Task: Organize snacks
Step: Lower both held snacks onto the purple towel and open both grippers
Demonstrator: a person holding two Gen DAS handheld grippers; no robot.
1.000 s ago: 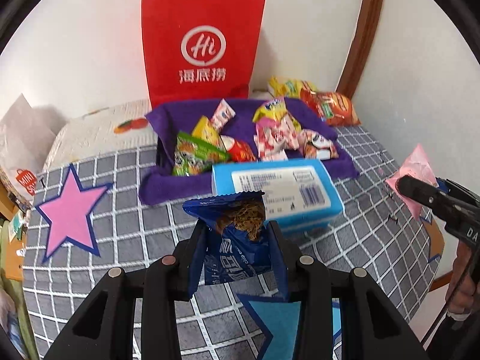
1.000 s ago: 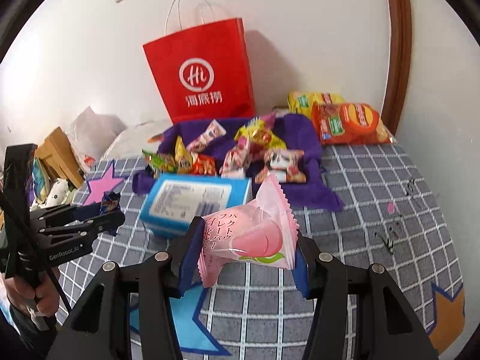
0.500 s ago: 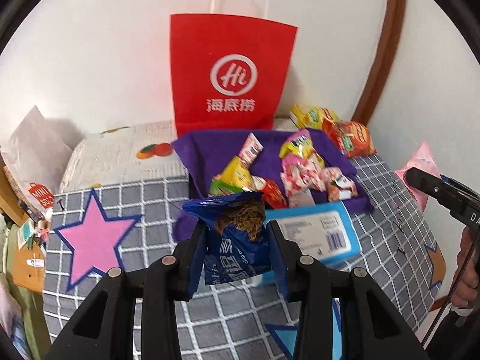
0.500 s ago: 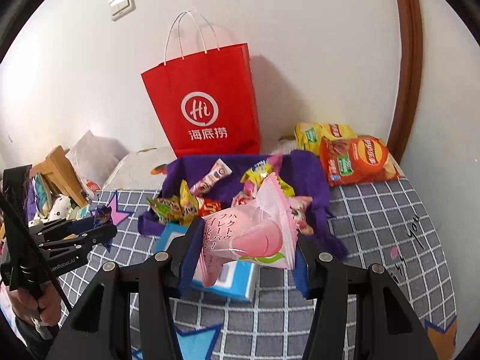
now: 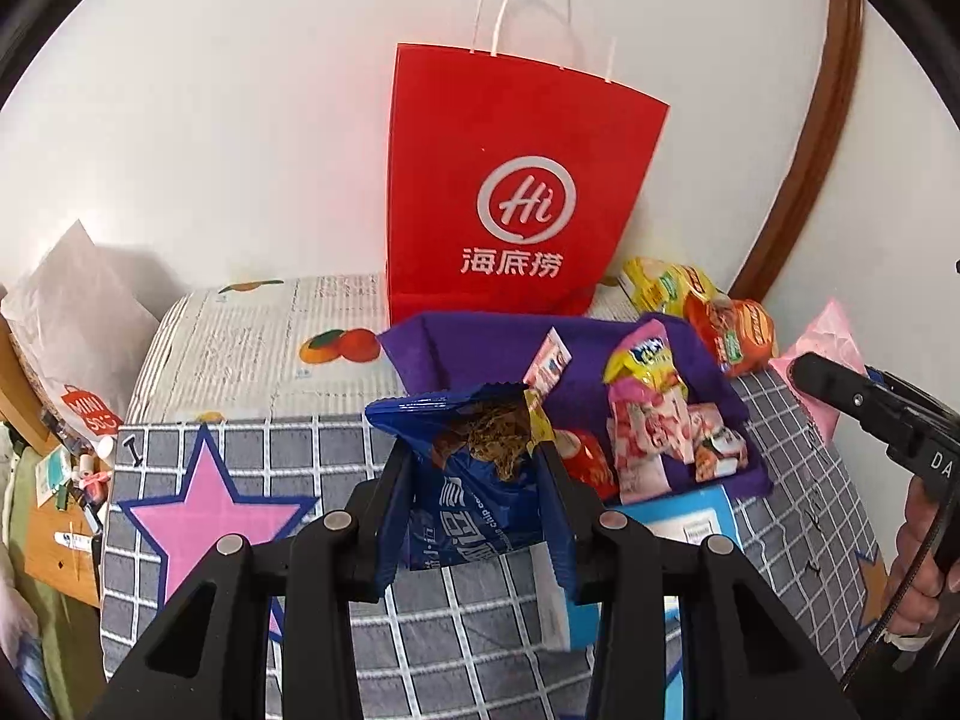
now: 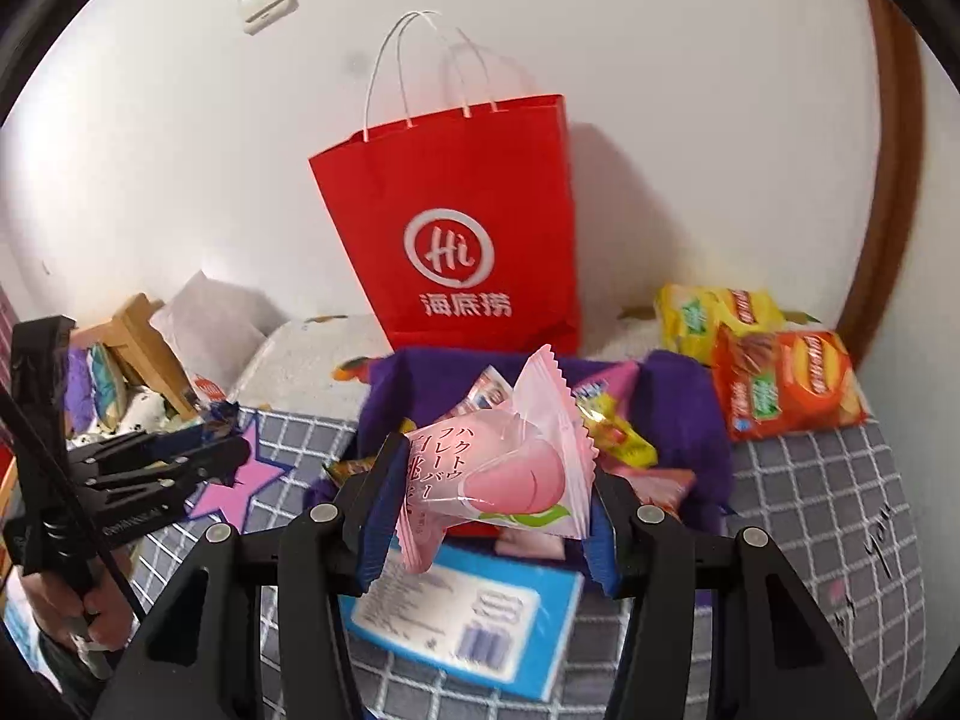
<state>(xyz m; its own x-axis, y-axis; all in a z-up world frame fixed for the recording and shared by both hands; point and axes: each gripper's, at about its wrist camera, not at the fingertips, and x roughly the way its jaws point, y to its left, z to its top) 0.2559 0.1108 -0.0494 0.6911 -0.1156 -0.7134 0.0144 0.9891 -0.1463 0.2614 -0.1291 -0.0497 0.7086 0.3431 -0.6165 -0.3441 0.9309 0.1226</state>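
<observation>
A crinkled blue foil cookie packet (image 5: pixel 474 480) sits clamped in the left gripper (image 5: pixel 474 507); the right gripper (image 6: pixel 489 501) grasps a glossy pink peach-print sachet (image 6: pixel 510 468).

Bright, even indoor light, soft shadows on the wall, fisheye-curved dark edges.

Both grippers carried forward, higher.
Left gripper (image 5: pixel 474 498) and right gripper (image 6: pixel 489 510) now nearer purple tray (image 5: pixel 474 354); red bag (image 5: pixel 516 180) looms larger.

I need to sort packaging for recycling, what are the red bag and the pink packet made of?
Red bag: likely matte paper, with sharp creases and twisted white cord handles. Pink packet: apparently glossy, partly see-through plastic film with zigzag-cut sealed edges.
</observation>
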